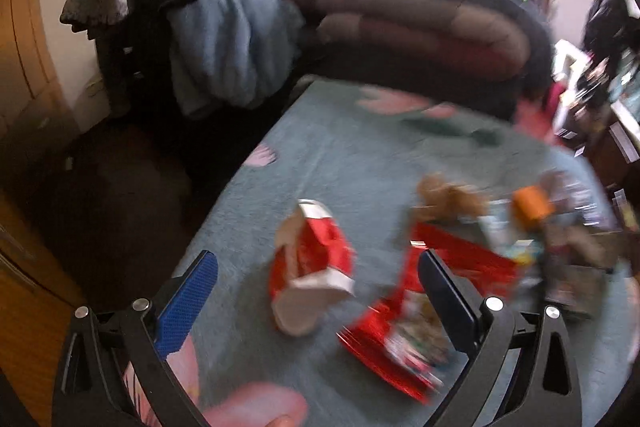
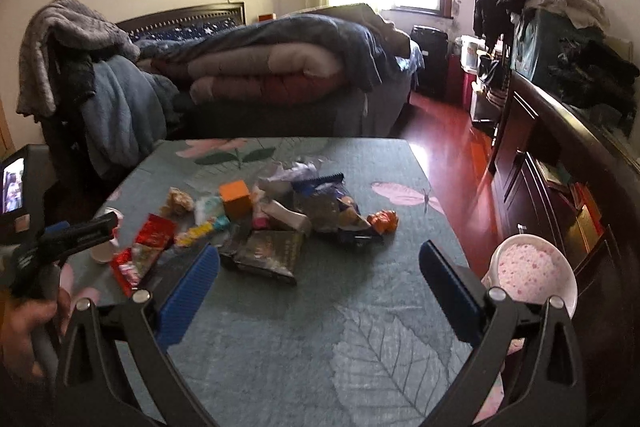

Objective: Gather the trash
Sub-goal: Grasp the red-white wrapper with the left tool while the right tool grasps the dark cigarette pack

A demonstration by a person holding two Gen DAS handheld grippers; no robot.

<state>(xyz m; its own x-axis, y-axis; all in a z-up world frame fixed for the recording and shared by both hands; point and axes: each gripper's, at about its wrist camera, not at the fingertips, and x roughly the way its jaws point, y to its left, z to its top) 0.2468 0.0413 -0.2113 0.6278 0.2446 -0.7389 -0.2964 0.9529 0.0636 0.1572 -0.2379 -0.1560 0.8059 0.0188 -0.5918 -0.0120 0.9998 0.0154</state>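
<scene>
Now both grippers stand wide open, holding nothing — the left gripper point(image 1: 318, 269) hangs over a crushed red paper cup point(image 1: 310, 267) beside a red snack wrapper point(image 1: 400, 339), while the right gripper point(image 2: 320, 259) faces the trash pile point(image 2: 276, 223) on the teal cloth point(image 2: 320, 327).

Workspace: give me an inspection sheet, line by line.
Surface: table under a teal floral cloth.
Job's things: crushed red paper cup on its side, red snack wrapper, dark foil packet, orange box, orange scrap.
Clutter: lined white bin at the table's right edge.
Grippers: left gripper open over the cup; right gripper open, empty.
Cables: nothing seen.
Surroundings: bed with folded quilt, dark dresser.
</scene>
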